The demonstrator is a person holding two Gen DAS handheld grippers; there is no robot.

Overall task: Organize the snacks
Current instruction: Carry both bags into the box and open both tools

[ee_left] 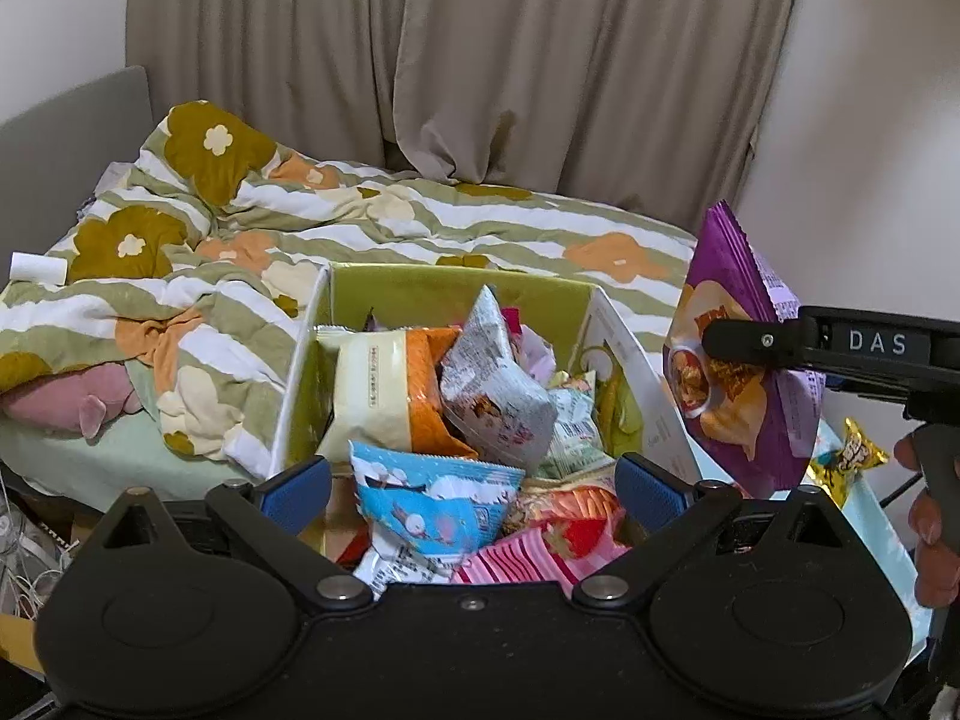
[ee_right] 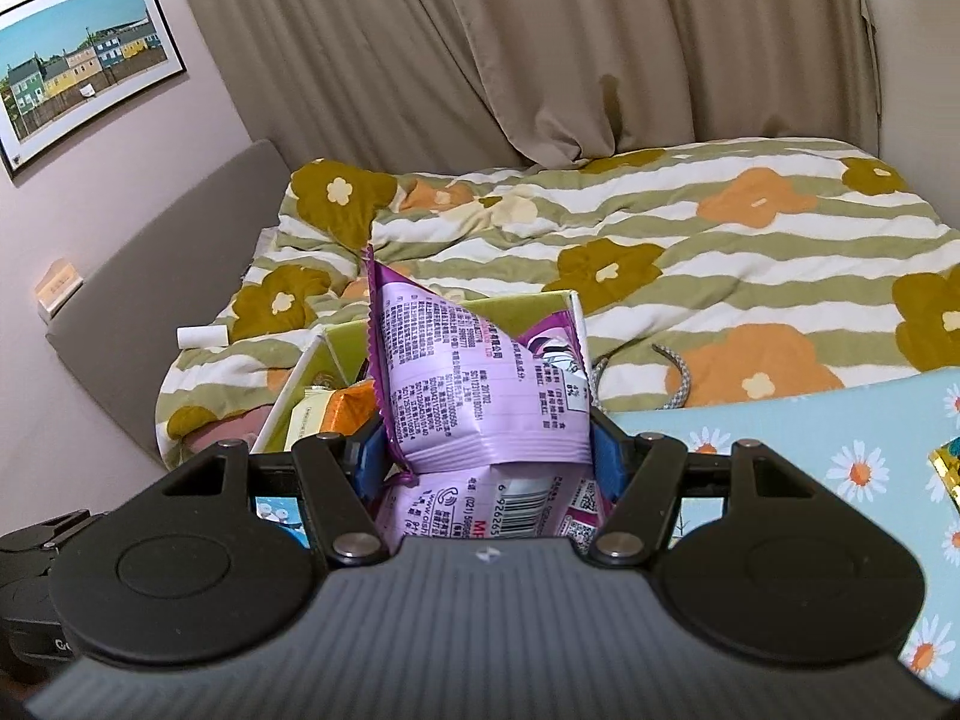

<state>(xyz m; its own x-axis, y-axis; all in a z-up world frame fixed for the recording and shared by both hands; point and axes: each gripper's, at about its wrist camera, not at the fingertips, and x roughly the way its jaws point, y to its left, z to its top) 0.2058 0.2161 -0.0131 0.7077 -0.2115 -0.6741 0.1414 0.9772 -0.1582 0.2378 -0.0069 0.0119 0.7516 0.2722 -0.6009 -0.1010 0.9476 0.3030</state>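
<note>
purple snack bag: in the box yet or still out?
Out. The purple snack bag hangs clamped in the right gripper, beside the box, outside its right wall.

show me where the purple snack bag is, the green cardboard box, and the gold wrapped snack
Purple foil snack bag (ee_left: 735, 378): left wrist view, on its printed front.
Green-lined cardboard box (ee_left: 420, 288): left wrist view, on its far inner wall.
Gold-wrapped snack (ee_left: 855, 453): left wrist view, on the wrapper's middle.

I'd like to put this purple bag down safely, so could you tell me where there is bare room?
The daisy-print tabletop is bare between the snack box and the gold packet at the right edge. The striped quilt beyond is also open, apart from a grey cord. The box itself is crowded: packets heap up to its rim.
</note>
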